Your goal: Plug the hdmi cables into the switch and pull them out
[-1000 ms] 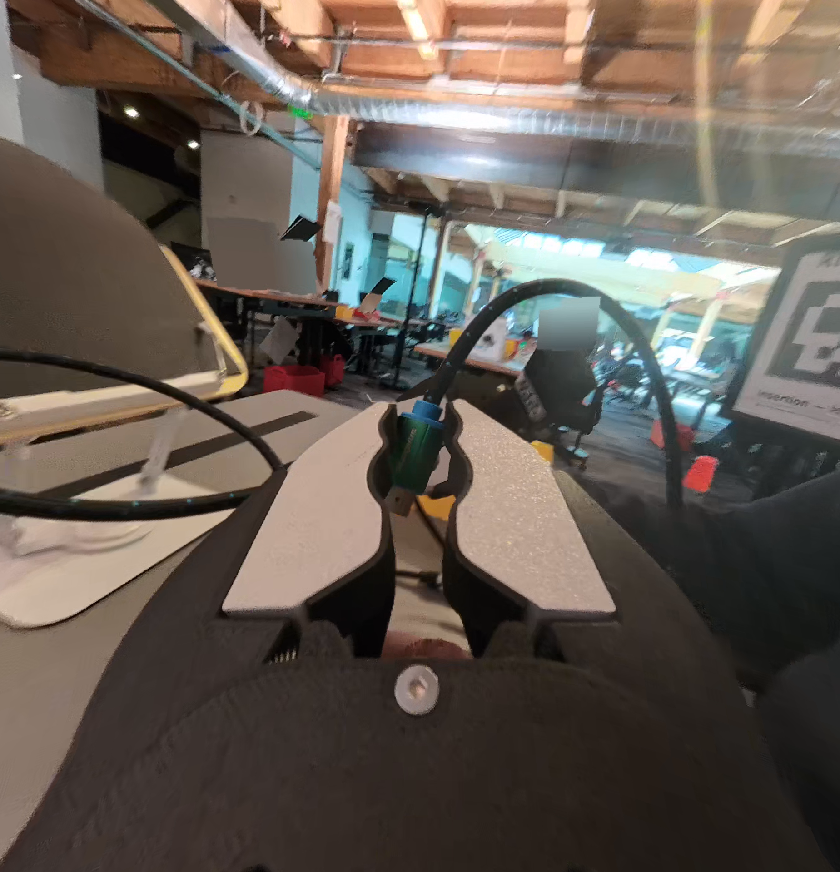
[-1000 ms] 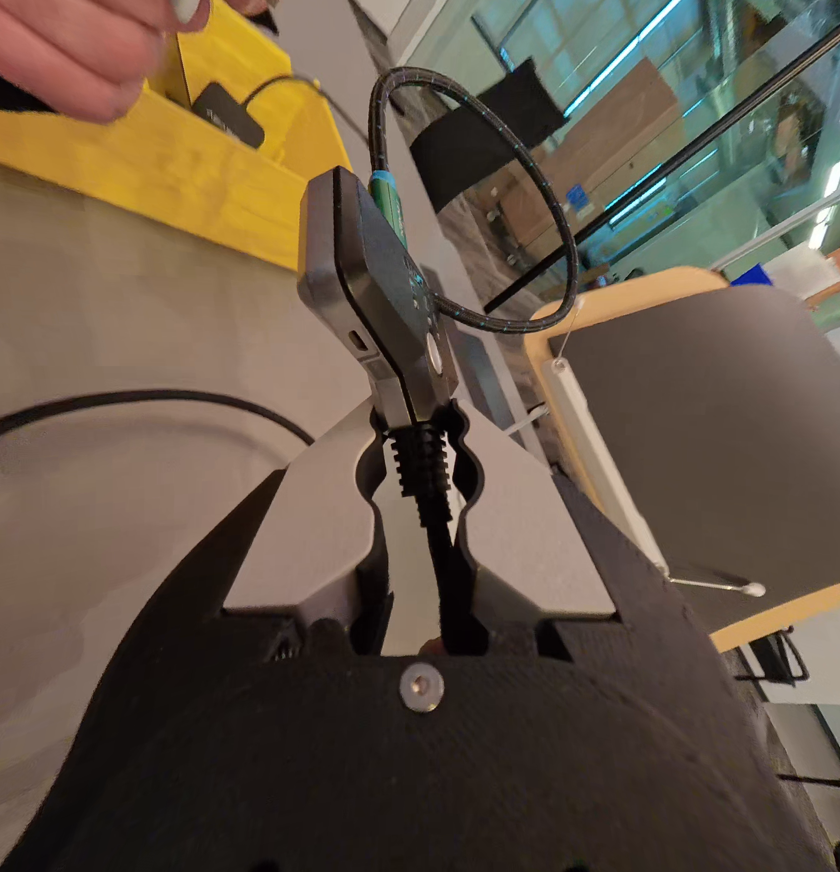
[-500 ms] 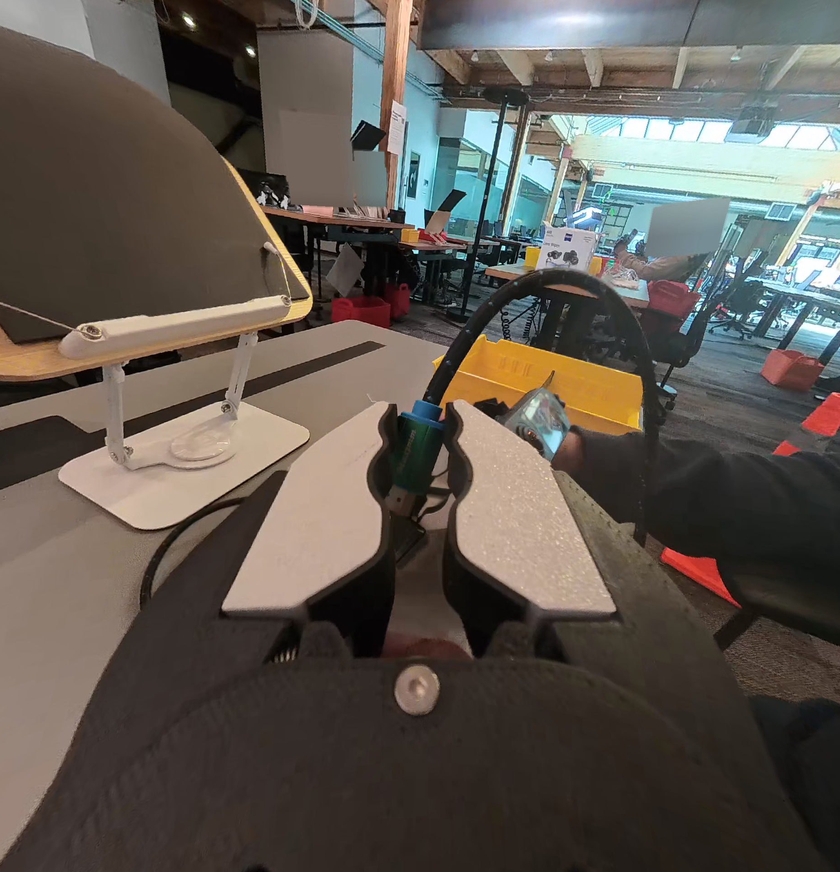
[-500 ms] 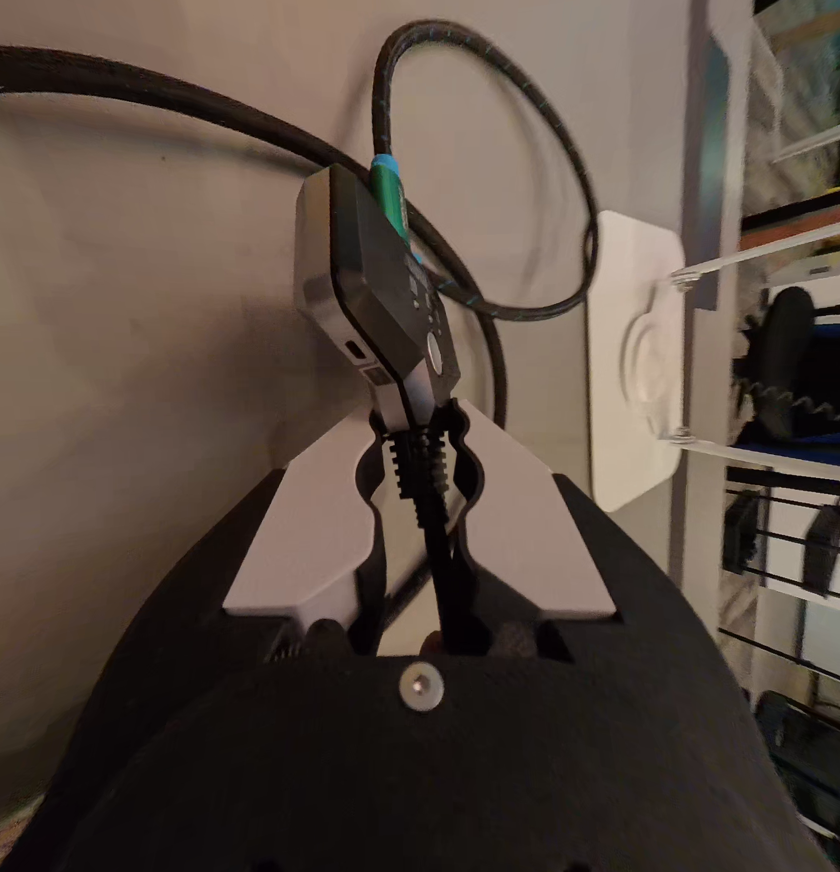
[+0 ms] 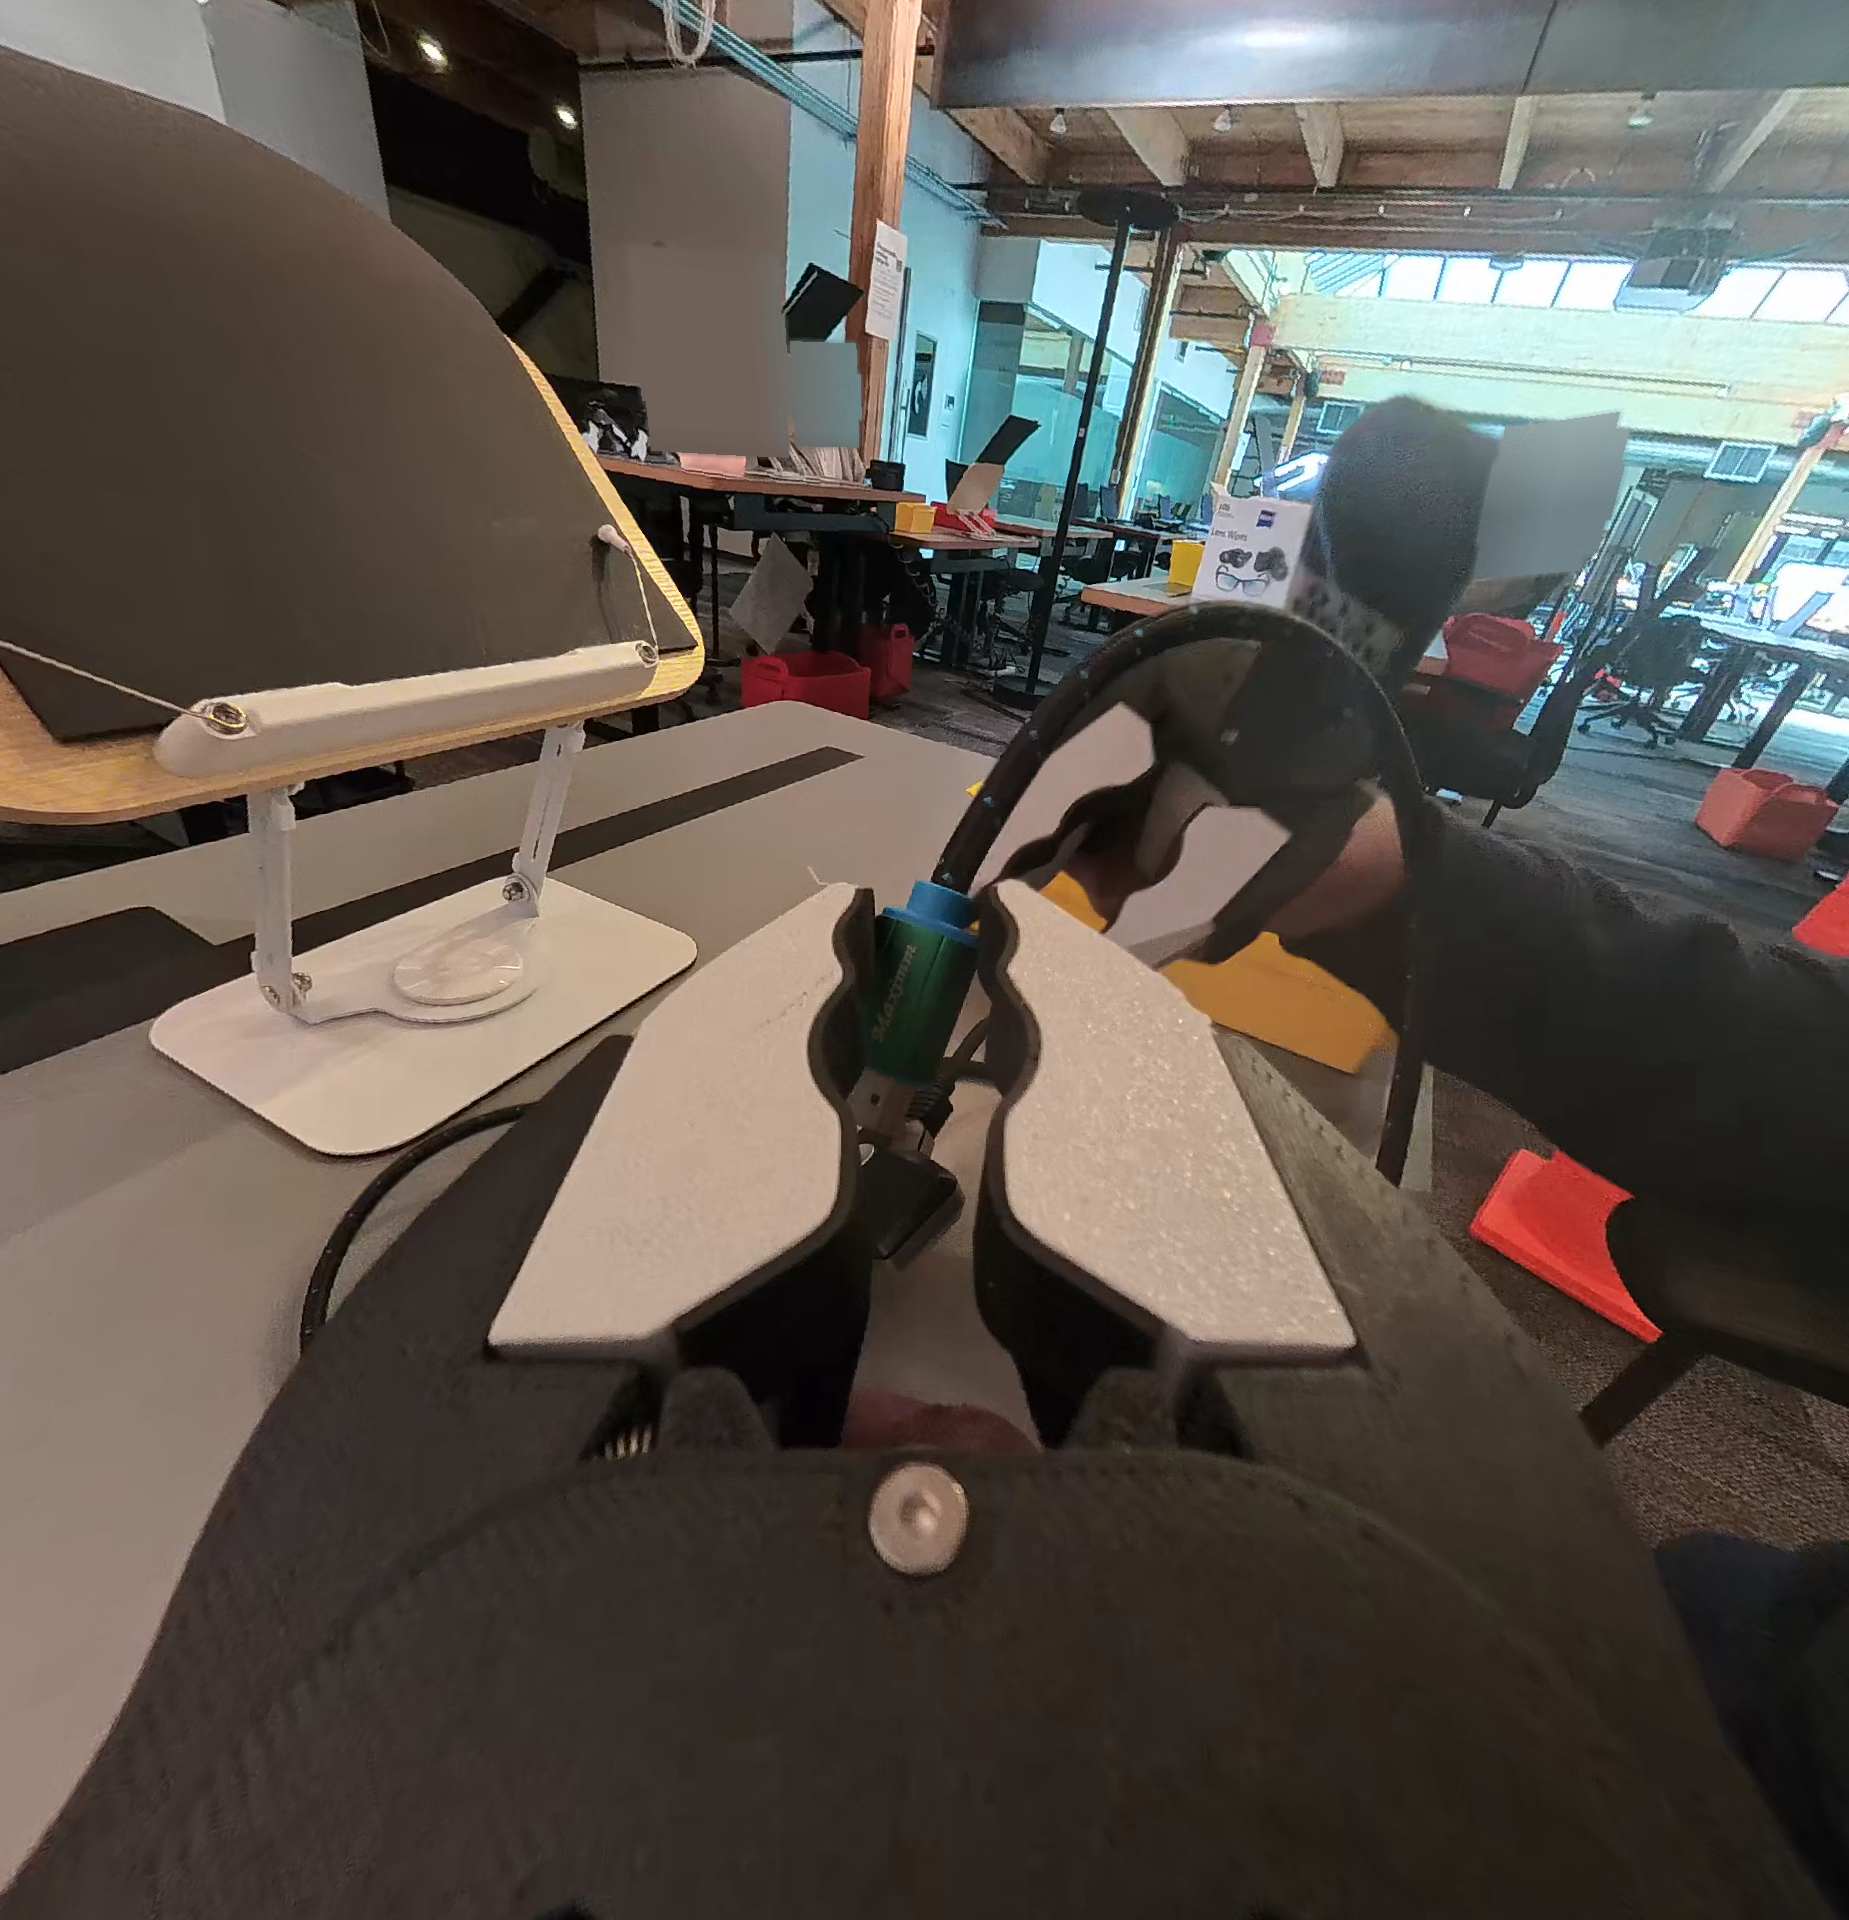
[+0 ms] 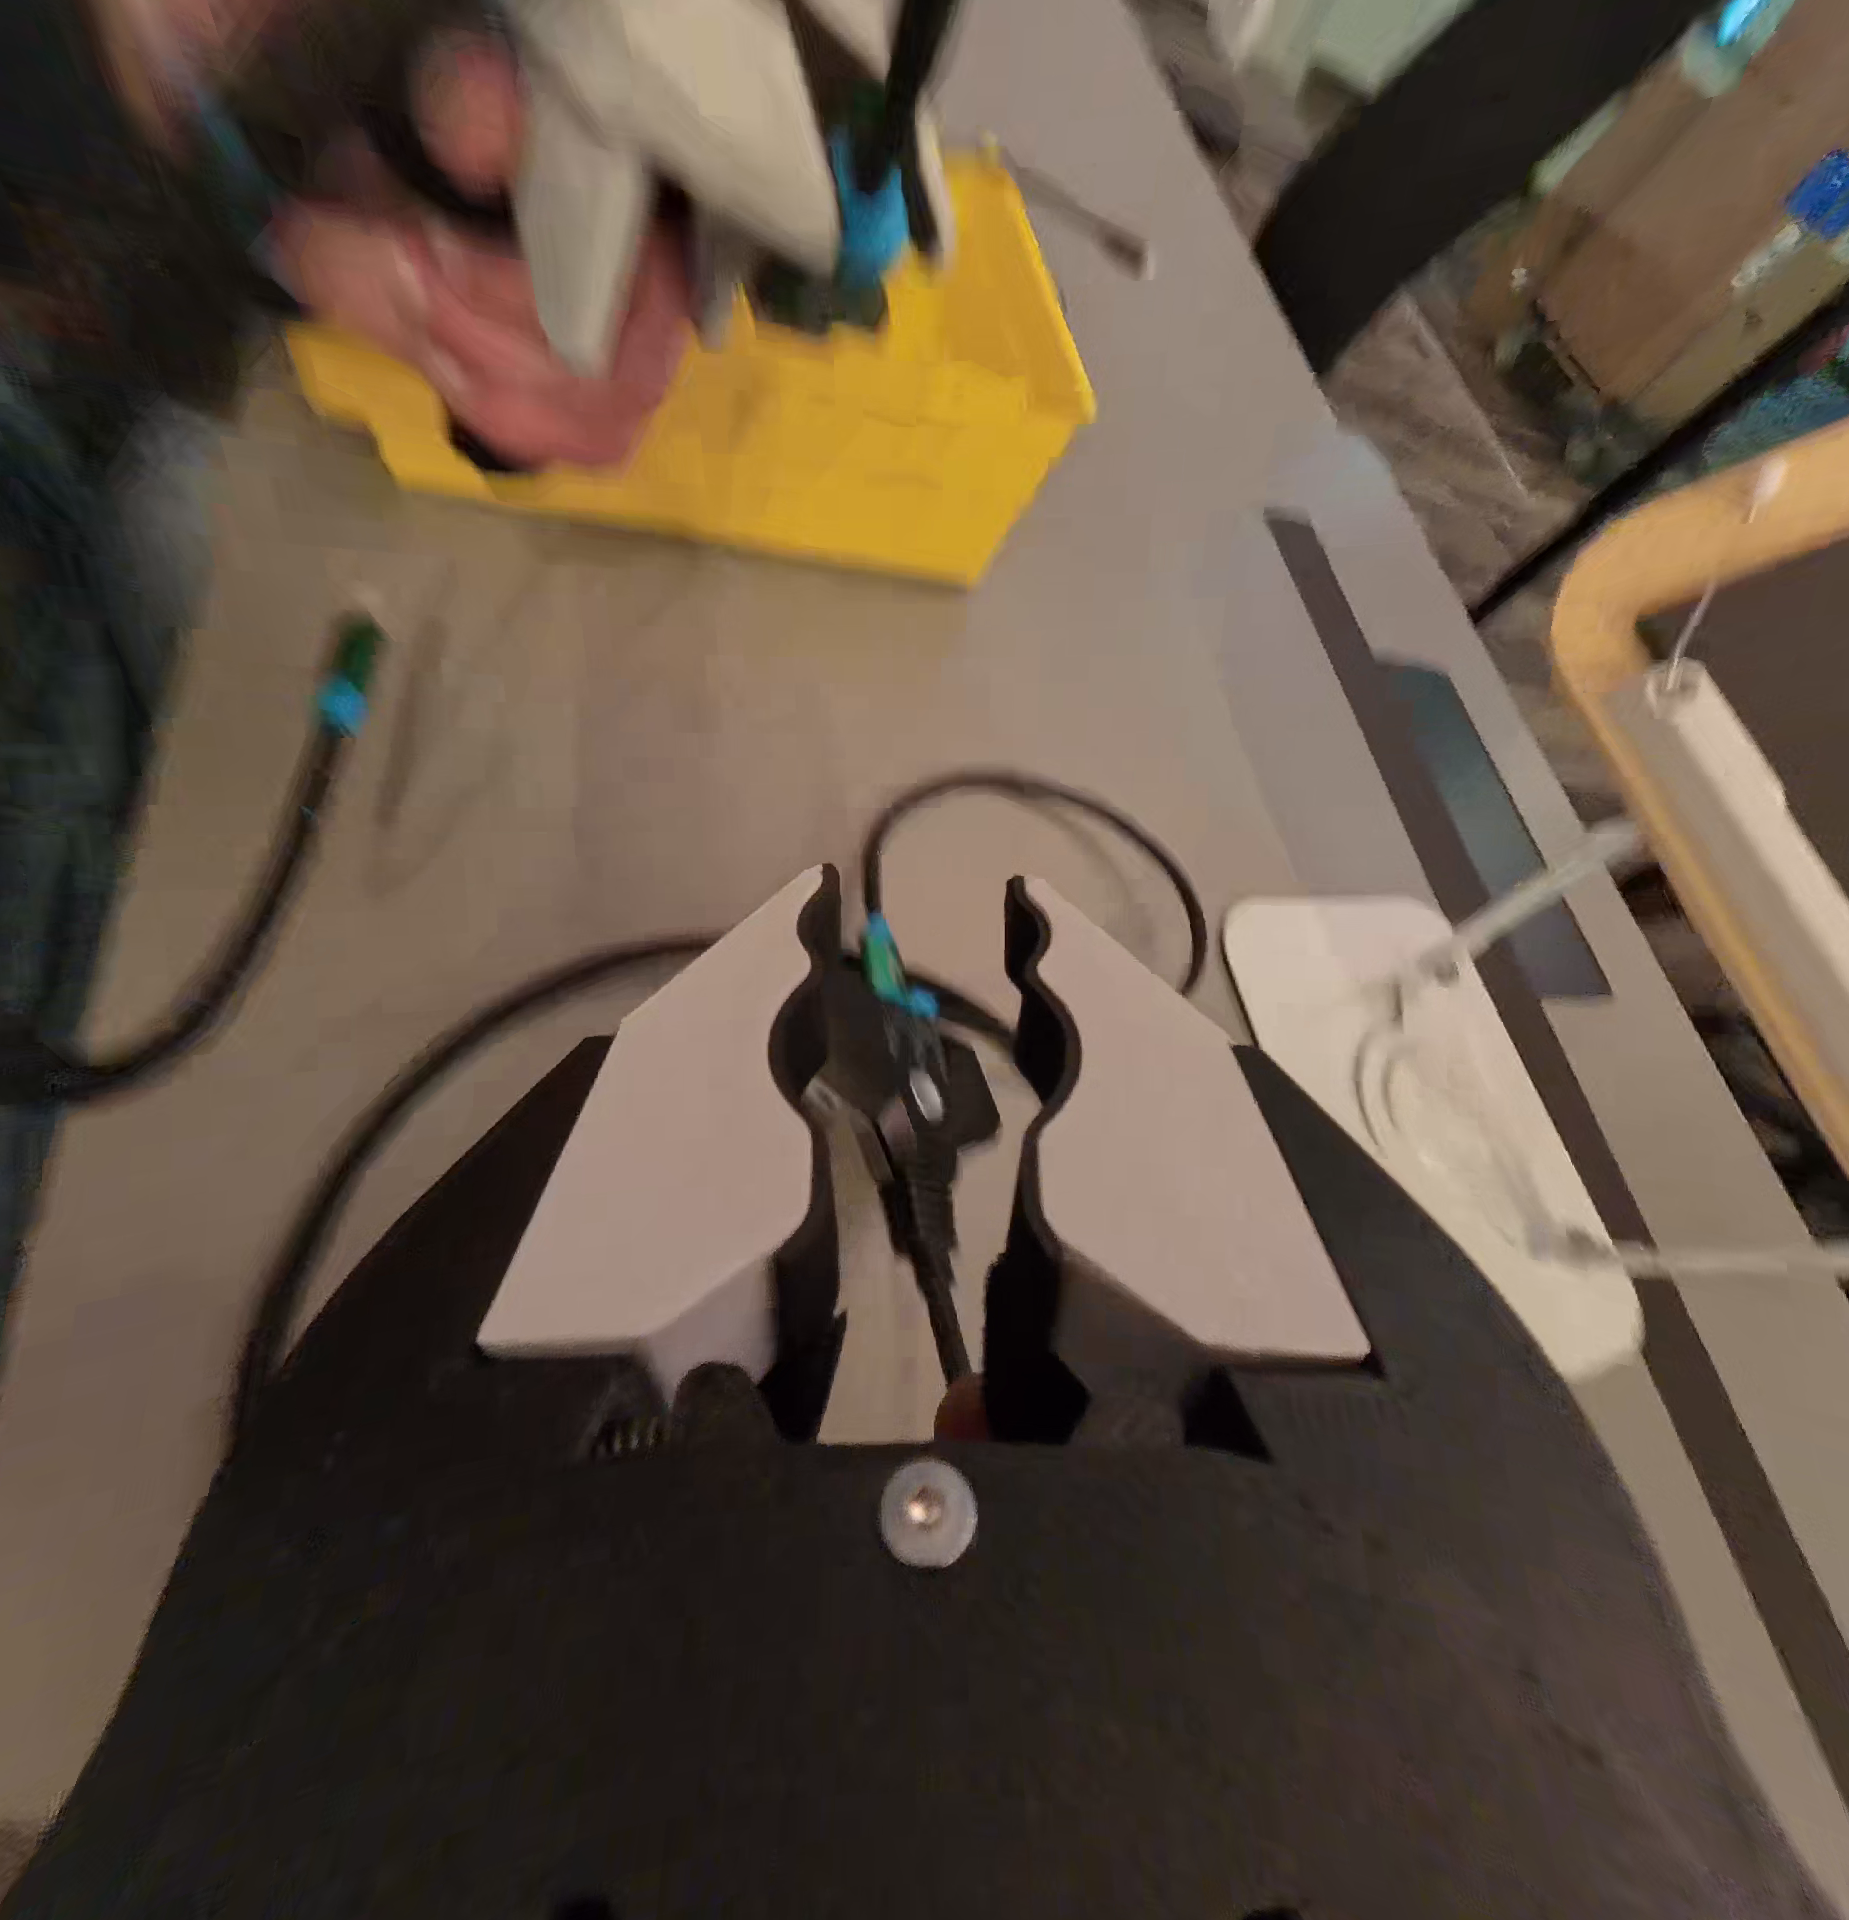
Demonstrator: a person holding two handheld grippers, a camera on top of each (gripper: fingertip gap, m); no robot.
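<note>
Now that my right gripper (image 6: 915,914) has spread open, the switch (image 6: 894,1049) lies released on the desk (image 6: 639,748) near the white stand's base (image 6: 1419,1122); my left gripper (image 5: 915,935) still clamps the green plug (image 5: 909,987), ready for plugging.

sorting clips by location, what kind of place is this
Most likely a shared, open-plan workshop or lab office in a converted industrial building: exposed timber ceiling beams, rows of work desks with office chairs running far back, and red storage bins on the floor.
</note>
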